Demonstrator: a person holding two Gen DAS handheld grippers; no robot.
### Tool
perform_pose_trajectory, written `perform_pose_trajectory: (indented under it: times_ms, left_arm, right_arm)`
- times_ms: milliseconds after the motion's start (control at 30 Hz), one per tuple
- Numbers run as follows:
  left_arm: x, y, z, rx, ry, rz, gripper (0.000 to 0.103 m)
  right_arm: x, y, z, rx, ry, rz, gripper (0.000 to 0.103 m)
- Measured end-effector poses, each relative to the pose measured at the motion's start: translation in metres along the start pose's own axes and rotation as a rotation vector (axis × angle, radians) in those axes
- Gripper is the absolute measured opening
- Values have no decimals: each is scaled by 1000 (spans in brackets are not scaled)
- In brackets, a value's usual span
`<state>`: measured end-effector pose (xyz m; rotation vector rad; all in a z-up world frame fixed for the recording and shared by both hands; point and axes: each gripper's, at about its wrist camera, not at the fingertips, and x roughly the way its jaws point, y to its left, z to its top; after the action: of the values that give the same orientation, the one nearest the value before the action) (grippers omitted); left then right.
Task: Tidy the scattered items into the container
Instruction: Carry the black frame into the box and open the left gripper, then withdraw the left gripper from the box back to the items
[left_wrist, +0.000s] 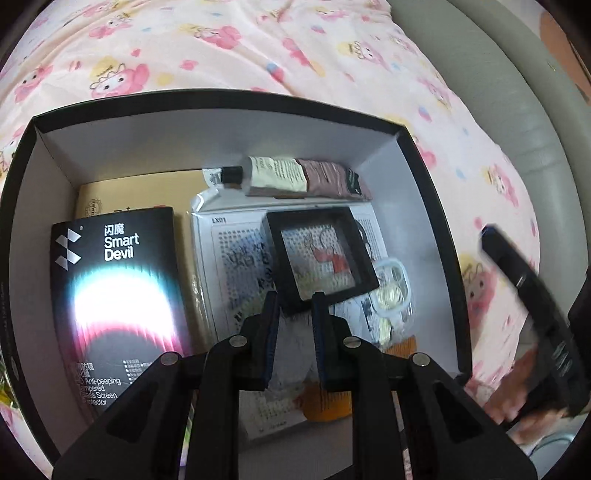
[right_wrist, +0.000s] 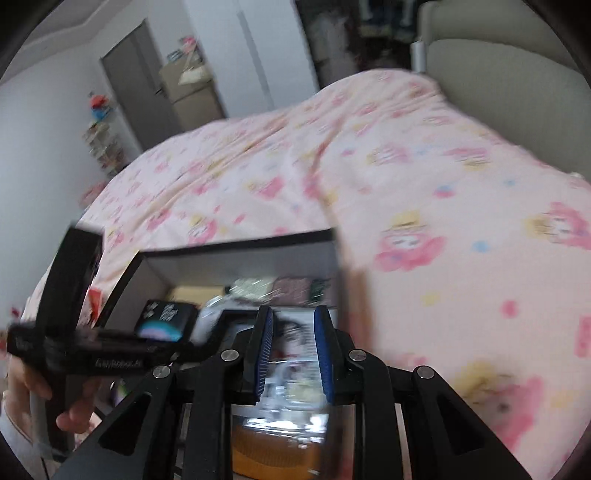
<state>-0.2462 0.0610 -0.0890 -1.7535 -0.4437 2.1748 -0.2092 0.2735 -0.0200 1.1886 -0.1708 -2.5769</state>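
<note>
Black cardboard forms the container, an open box with white inner walls that stands on a bed with a pink cartoon sheet. In the left wrist view the left claw hangs inside the box, pointing steeply down, and its fingertips sit on either side of the near corner of a small black display frame; they seem to pinch this corner, though I cannot tell if the pads really press on it. This frame lies tilted on a white bead pegboard, with its far edge away from the claw. Beside it lie a Smart Devil screen protector box, a cream tube along the back wall and a small clear case. At the right edge, outside the box, a hand holds the right gripper body, blurred. In the right wrist view the picture is blurred; the right claw points over the near rim of the container, its fingers are a little apart, and I cannot tell if something is between them. The left gripper body with a hand is at the left. I judge that the left hand is nearer to the frame, so letting it go there is its move.
</note>
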Motion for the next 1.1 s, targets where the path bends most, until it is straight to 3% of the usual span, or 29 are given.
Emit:
perform_pose_trajectory:
  times_ms: [267, 400, 600, 700, 800, 900, 1033, 1100]
  left_arm:
    - [9, 4, 19, -77, -57, 116, 17]
    - [21, 2, 26, -84, -36, 116, 17]
    - [23, -26, 35, -29, -62, 43, 18]
    - [19, -24, 33, -25, -105, 90, 18]
    - [26, -16, 38, -57, -74, 111, 18]
    - [29, -21, 44, -29, -60, 86, 18]
    - [39, -30, 45, -13, -22, -38, 25]
    - [38, -28, 44, -28, -27, -58, 25]
  right_arm:
    - [21, -33, -4, 85, 59, 7, 20]
    - [31, -42, -8, 152, 96, 74, 20]
    - [31, -46, -10, 160, 90, 92, 20]
    - [29, -50, -10, 187, 85, 113, 20]
    - [27, -53, -7, 197, 74, 129, 20]
    - [21, -50, -5, 177, 48, 182, 20]
    - [24, -52, -5, 184, 54, 133, 20]
    - [29, -55, -6, 196, 75, 116, 20]
